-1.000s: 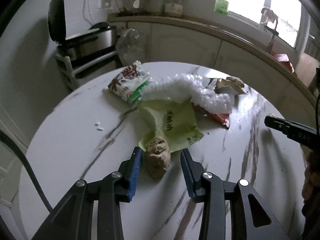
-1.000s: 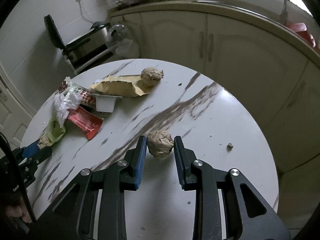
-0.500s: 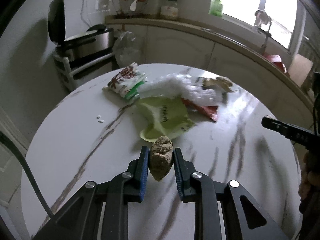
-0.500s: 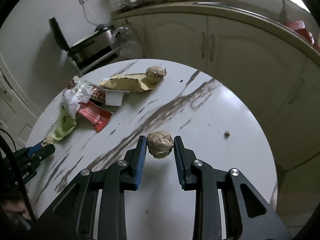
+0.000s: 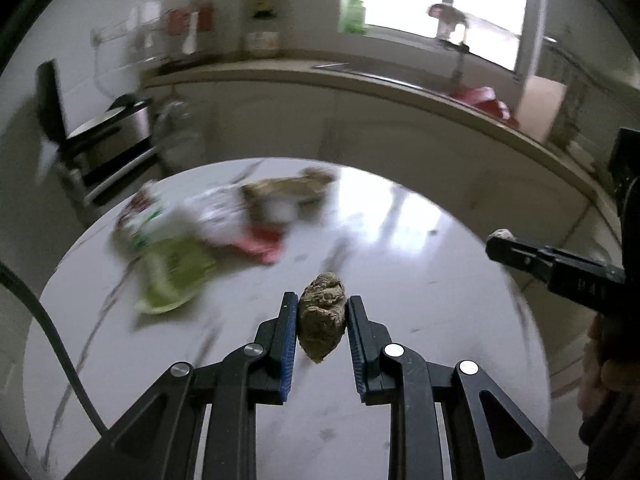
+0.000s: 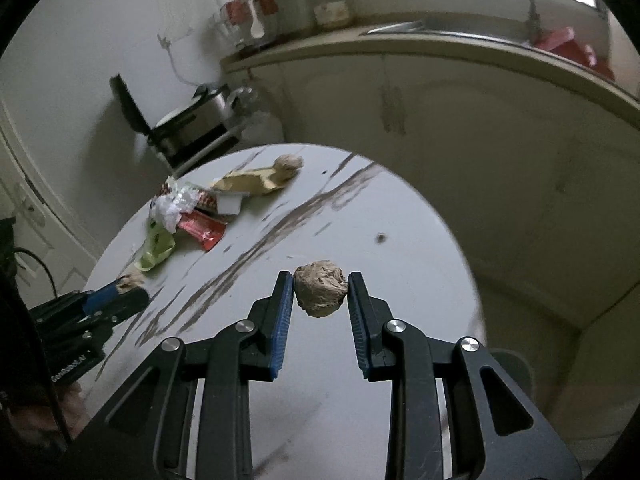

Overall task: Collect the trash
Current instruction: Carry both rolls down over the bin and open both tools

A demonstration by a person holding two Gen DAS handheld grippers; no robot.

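Paper wad [image 5: 322,316] pinched lengthwise in left tool [image 5: 321,312], seemingly upright; rounder wad [image 6: 320,288] in right tool [image 6: 320,292].

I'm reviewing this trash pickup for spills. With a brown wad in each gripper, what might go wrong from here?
1. The left gripper pinches its crumpled brown wad only at the fingertips; it may slip out.
2. The right gripper holds its rounder wad equally shallowly.
3. A third wad, wrappers and a crumb remain on the table.

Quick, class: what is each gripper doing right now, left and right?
Left gripper: closed on a brown paper ball.
Right gripper: closed on another crumpled paper ball.
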